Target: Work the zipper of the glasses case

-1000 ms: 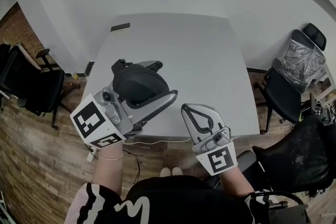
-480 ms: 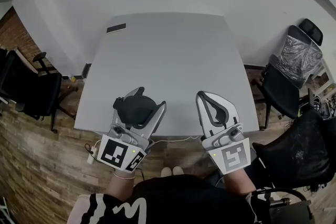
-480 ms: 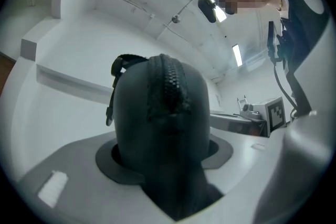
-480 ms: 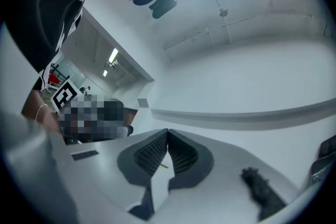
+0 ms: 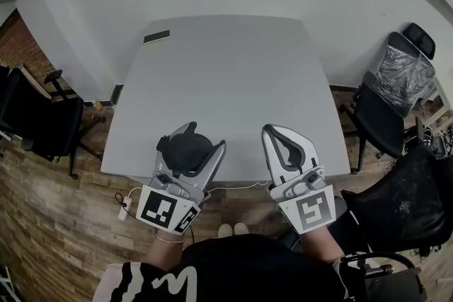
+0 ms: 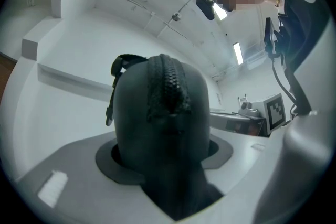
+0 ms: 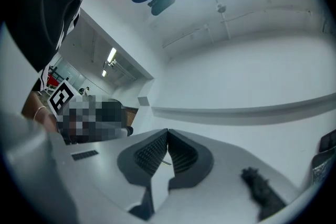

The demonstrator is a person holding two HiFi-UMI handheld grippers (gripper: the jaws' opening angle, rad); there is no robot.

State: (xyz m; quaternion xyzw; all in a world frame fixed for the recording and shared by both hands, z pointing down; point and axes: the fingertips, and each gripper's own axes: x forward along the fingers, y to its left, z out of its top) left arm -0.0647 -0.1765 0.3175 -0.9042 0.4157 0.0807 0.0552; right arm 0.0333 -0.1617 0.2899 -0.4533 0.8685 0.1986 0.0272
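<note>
Dark oval fabric glasses case [image 5: 187, 150] is clamped in the left gripper's [image 5: 204, 136] wide-set jaws, lower left of centre in head view, zipper [image 6: 167, 86] apparently shut; right gripper [image 5: 279, 131], lower right, is closed & empty, so the zip work prob. remains.

The glasses case [image 5: 185, 151] sits between the fingers of my left gripper [image 5: 206, 135], over the table's [image 5: 233, 74] near edge. My right gripper [image 5: 282, 132] lies just right of it. A slab [image 5: 156, 37] lies far ahead-left.
</note>
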